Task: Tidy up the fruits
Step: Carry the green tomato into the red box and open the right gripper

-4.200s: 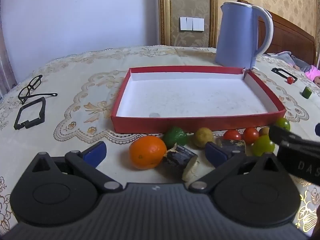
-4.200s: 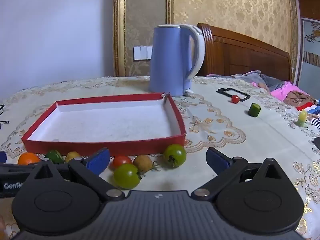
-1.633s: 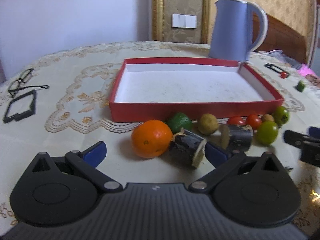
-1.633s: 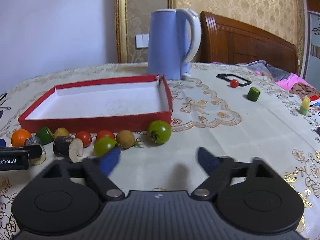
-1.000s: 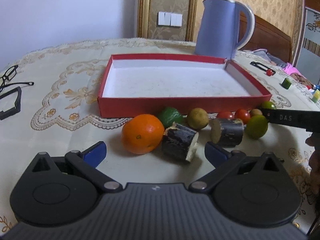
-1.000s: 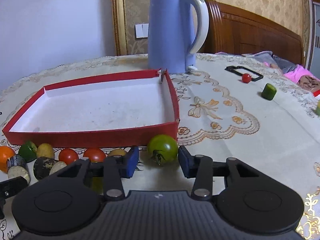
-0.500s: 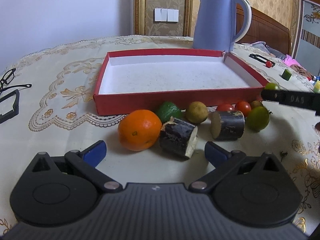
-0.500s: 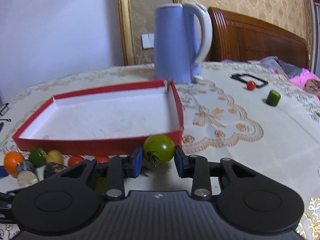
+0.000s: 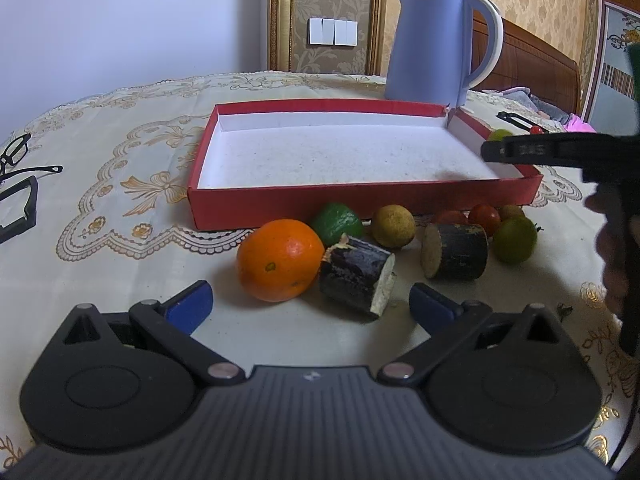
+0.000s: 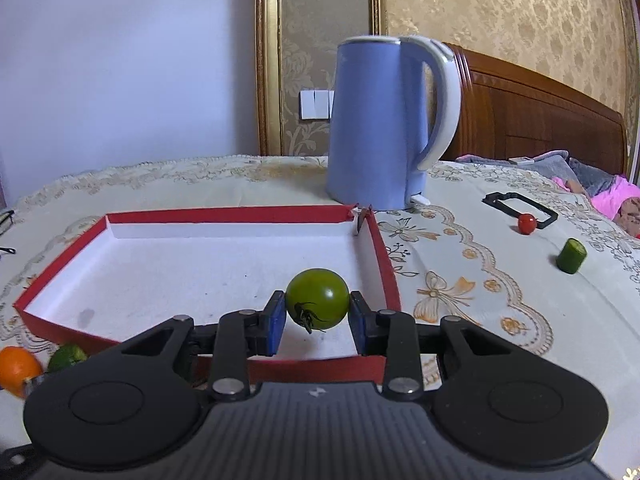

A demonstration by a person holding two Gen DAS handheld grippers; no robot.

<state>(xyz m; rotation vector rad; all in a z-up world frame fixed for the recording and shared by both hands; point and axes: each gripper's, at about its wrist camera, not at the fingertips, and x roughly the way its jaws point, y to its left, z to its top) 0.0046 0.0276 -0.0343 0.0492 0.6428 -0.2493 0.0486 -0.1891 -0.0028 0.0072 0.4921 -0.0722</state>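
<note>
Left wrist view: the left gripper (image 9: 308,304) is hovering at lower centre, jaws spread wide and empty, facing an orange (image 9: 280,265) and the fruit row before the red tray (image 9: 360,202).

Right wrist view: the right gripper (image 10: 318,318) is clamping a green tomato (image 10: 318,298) at frame centre, above the tray's near right corner, a blue kettle (image 10: 380,128) standing behind.

- A round table (image 9: 120,128) under a cream embroidered tablecloth carries a shallow red cardboard tray (image 9: 360,200).
- Directly on the cloth: a blue plastic kettle (image 9: 432,44), an orange (image 9: 280,264), black-framed glasses (image 9: 16,160).
</note>
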